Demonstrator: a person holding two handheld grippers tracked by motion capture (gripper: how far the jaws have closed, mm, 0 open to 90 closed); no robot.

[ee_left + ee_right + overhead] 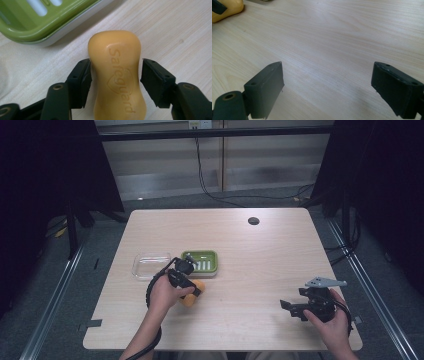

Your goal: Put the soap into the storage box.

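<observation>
Left gripper (115, 82): jaws straddle the soap bar (116, 75), not clamped. Green soap dish (37, 30) beyond, unfilled; placing apparently pending. Right gripper (327, 87): jaws apart, nothing between.

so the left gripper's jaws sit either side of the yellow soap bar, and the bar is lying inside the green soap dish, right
Not quite. The left gripper does have its jaws either side of the yellow soap bar, but the bar lies on the wooden table, beside the green soap dish, not inside it. The left gripper view shows this.
</observation>
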